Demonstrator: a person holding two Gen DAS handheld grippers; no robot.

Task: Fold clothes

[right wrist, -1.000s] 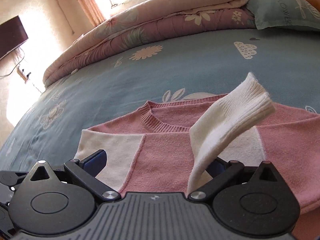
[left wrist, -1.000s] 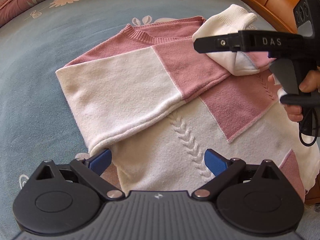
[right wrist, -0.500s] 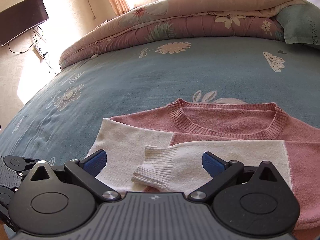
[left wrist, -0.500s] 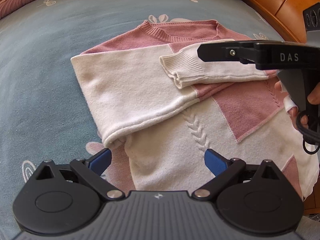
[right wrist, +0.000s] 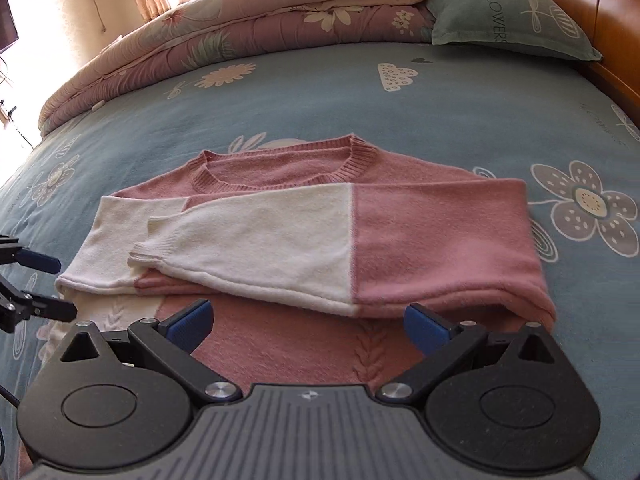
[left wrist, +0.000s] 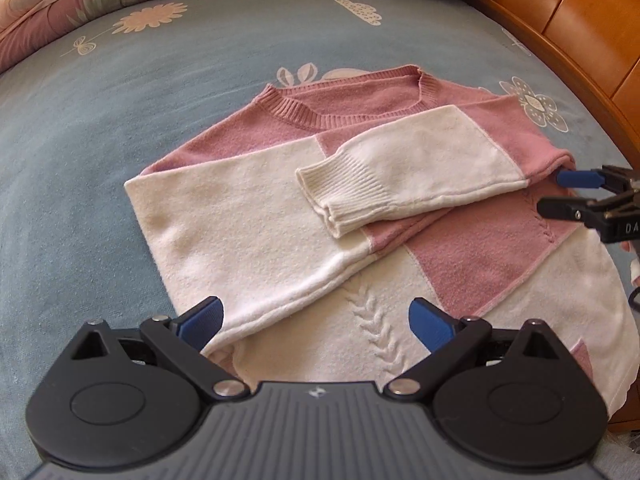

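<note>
The pink and white sweater (left wrist: 372,216) lies flat on the bed (left wrist: 120,128) with both sleeves folded across its chest, while the left gripper (left wrist: 316,318) and right gripper (right wrist: 306,320) hover near it, fingers apart and empty

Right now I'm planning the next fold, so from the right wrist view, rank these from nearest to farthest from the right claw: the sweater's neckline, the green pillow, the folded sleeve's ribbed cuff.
From the right claw:
1. Ribbed cuff of the folded sleeve, just ahead, to the left.
2. Neckline of the sweater, farther up, centre.
3. Green pillow, far back on the right by the headboard.
</note>
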